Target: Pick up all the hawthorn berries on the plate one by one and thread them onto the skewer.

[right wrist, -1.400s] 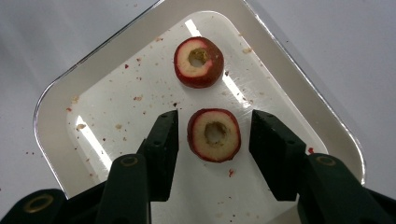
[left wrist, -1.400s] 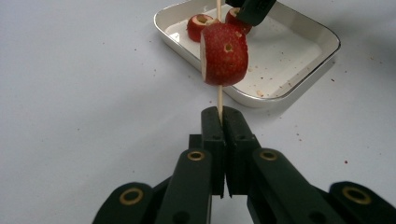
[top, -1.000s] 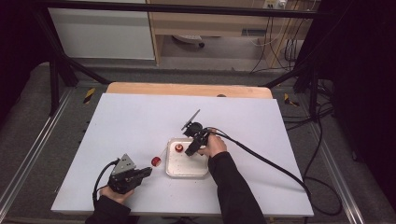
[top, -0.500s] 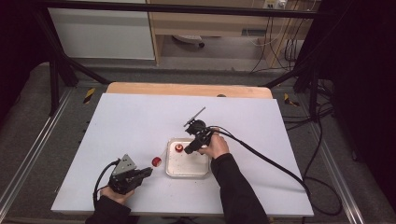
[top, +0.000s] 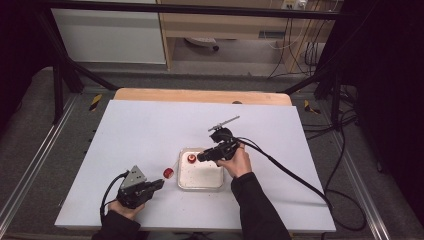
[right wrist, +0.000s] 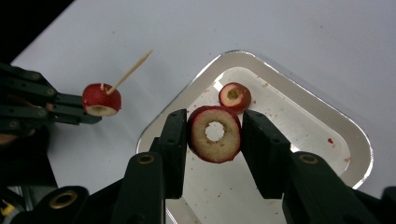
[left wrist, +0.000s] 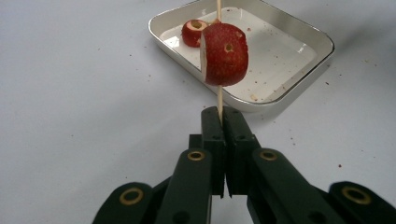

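Observation:
My left gripper [left wrist: 223,112] is shut on a thin wooden skewer [left wrist: 219,98] that points toward the white tray [left wrist: 289,91]. A red fruit piece [left wrist: 225,53] is threaded on the skewer, clear of the table. My right gripper [right wrist: 215,119] is shut on a red fruit ring [right wrist: 215,148] with a round hole through its pale middle. It holds the ring above the tray [right wrist: 327,140]. A smaller cored red piece [right wrist: 235,96] lies in the tray. In the high view the left gripper [top: 159,185] is left of the tray [top: 205,177], and the right gripper [top: 201,158] is over it.
The tray floor carries red crumbs and juice specks. The white table top [top: 150,130] spreads wide to the left and behind the tray. A black cable [top: 290,172] trails from the right gripper off the table's right side. A wooden strip [top: 200,96] runs along the far edge.
The right gripper has risen a little over the tray with the fruit ring in its jaws. The left gripper and its skewer have stayed put.

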A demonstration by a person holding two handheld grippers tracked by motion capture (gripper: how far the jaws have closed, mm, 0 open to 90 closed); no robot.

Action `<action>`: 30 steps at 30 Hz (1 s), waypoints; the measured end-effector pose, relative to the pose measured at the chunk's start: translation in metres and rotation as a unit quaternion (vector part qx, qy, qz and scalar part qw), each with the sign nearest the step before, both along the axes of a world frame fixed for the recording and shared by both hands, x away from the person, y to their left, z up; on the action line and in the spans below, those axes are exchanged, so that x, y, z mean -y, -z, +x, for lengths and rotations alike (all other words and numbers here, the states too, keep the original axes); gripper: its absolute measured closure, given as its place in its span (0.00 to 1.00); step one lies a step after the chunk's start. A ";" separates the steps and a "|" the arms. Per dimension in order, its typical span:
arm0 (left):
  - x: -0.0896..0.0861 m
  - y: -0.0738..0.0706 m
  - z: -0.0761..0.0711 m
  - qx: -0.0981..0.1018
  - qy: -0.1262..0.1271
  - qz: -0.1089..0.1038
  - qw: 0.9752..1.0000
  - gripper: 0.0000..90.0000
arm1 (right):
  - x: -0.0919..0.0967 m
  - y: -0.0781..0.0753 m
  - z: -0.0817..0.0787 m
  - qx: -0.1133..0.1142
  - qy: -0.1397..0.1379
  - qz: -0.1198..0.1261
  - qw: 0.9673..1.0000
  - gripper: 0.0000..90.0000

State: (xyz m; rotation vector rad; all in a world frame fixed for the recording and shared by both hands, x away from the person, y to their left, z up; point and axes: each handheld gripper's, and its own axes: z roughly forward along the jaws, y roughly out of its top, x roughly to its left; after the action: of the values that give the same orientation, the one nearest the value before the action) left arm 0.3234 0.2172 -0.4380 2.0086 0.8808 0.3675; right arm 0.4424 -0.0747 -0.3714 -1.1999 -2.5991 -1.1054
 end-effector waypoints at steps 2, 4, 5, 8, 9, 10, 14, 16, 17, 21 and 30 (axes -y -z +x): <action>0.000 0.000 -0.001 0.001 -0.001 -0.005 1.000 0.98 | 0.004 0.000 -0.003 0.003 0.014 0.022 1.000 0.69; 0.001 0.000 -0.001 0.003 -0.001 -0.008 1.000 0.98 | 0.009 0.001 -0.005 0.013 0.023 0.042 0.999 0.69; 0.001 0.000 -0.001 0.005 -0.002 -0.010 1.000 0.98 | 0.010 0.001 -0.007 0.017 0.031 0.051 0.998 0.69; 0.003 0.000 -0.002 0.006 -0.004 -0.011 1.000 0.98 | 0.016 0.004 -0.012 0.028 0.050 0.089 0.994 0.69; 0.003 0.000 -0.002 0.006 -0.004 -0.012 1.000 0.98 | 0.017 0.005 -0.013 0.027 0.055 0.098 0.993 0.69; 0.004 0.000 -0.003 0.006 -0.005 -0.012 1.000 0.98 | 0.019 0.007 -0.014 0.030 0.063 0.109 0.992 0.69; 0.006 0.000 -0.003 0.007 -0.006 -0.015 1.000 0.98 | 0.025 0.011 -0.019 0.039 0.089 0.154 0.983 0.69; 0.007 0.000 -0.004 0.008 -0.007 -0.019 1.000 0.98 | 0.029 0.015 -0.023 0.044 0.109 0.192 0.974 0.69; 0.008 0.000 -0.004 0.007 -0.008 -0.020 1.000 0.98 | 0.029 0.015 -0.023 0.044 0.109 0.192 0.974 0.69; 0.009 -0.001 -0.006 0.010 -0.007 -0.026 1.000 0.98 | 0.034 0.021 -0.028 0.056 0.137 0.244 0.959 0.69; 0.015 0.000 -0.007 0.010 -0.008 -0.031 0.999 0.98 | 0.037 0.029 -0.034 0.070 0.158 0.284 0.943 0.69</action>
State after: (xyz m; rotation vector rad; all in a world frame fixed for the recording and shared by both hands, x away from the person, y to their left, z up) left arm 0.3163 0.2020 -0.4382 1.9388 0.8857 0.3633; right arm 0.4082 -0.1115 -0.4005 -1.4408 -1.9644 -1.8917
